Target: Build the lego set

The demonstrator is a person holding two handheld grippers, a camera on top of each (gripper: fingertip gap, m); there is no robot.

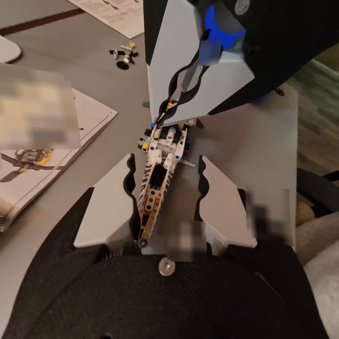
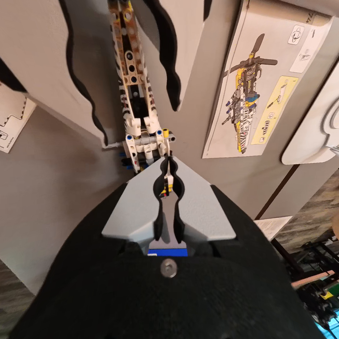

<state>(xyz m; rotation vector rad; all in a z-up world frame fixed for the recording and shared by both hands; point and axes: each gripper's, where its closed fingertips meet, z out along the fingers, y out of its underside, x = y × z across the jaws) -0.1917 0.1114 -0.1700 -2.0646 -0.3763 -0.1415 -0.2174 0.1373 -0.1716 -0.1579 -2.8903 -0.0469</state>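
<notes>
A long lego helicopter body [image 1: 159, 165], white with zebra stripes and a tan and yellow tail, lies on the grey table [image 1: 73, 69]. My left gripper [image 1: 166, 156] is open. The tail lies between its jaws, against the left finger [image 1: 110, 201]. My right gripper [image 1: 157, 122] comes in from the far side and is shut on a white and yellow part at the body's front end. In the right wrist view that gripper [image 2: 167, 158] pinches the part [image 2: 169, 183], and the body [image 2: 135, 91] runs away from it into the open left gripper [image 2: 141, 126].
An open instruction booklet [image 1: 88, 128] lies left of the model; it also shows in the right wrist view [image 2: 256, 91]. Several loose small pieces [image 1: 126, 53] sit farther back. A paper sheet [image 1: 113, 14] and a white tray [image 2: 311, 128] lie beyond. The table edge [image 1: 295, 165] is right. Tip to tip, the grippers are about 4 centimeters apart.
</notes>
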